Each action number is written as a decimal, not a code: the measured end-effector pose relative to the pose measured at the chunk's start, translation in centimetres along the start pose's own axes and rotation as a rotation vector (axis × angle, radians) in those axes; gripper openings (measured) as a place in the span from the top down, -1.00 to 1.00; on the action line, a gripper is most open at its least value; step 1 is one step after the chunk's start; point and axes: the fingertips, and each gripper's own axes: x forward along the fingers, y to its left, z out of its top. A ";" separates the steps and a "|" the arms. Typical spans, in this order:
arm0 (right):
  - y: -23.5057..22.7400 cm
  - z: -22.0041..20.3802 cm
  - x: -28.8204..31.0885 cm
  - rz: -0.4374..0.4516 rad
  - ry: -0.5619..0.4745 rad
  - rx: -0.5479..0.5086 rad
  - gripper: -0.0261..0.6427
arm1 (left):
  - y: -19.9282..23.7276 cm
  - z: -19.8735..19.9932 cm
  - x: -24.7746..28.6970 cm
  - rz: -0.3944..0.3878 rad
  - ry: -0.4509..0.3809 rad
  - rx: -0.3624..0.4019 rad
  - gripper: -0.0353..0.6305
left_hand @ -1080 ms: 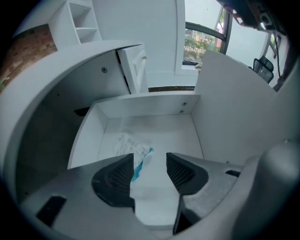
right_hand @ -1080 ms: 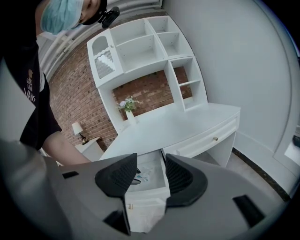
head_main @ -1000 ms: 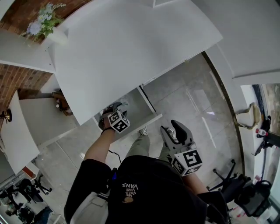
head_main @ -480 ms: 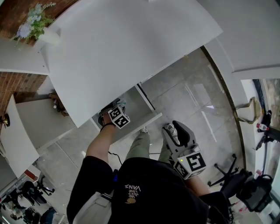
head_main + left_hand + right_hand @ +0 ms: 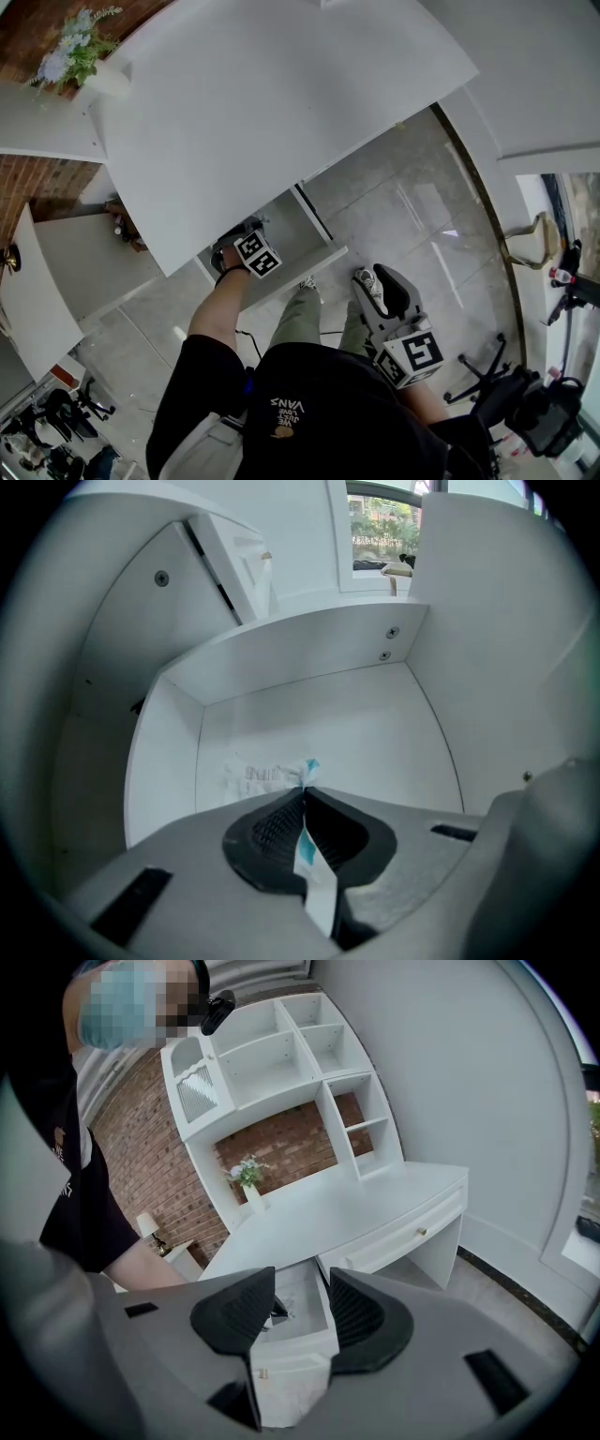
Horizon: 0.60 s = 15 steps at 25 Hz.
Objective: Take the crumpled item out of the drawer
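We pinch the crumpled item (image 5: 262,776) in the drawer (image 5: 309,663).
Our left gripper (image 5: 305,794) jaws just closed on it; right gripper (image 5: 302,1297) jaws apart.

The broad white desk top, the counter (image 5: 281,103), carries 1 white vase of pale flowers (image 5: 84,61) near a back corner. Under its front edge, 1 shallow white drawer (image 5: 298,232) stands pulled out above the grey tiled floor (image 5: 412,211). On the drawer's flat bottom lies 1 crumpled white wrapper with blue print (image 5: 265,776), toward the left wall, 1 end raised off the bottom.
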 end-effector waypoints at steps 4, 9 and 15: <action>0.1 0.1 -0.3 0.010 -0.006 -0.006 0.38 | -0.9 0.5 -0.7 -0.017 -0.022 0.006 0.87; 0.2 0.6 -1.0 0.037 -0.010 -0.025 0.39 | -1.3 1.2 -1.9 -0.001 -0.036 -0.011 0.87; 0.3 1.7 -2.0 0.077 -0.016 -0.064 0.39 | -1.8 2.7 -4.6 0.003 -0.072 -0.050 0.88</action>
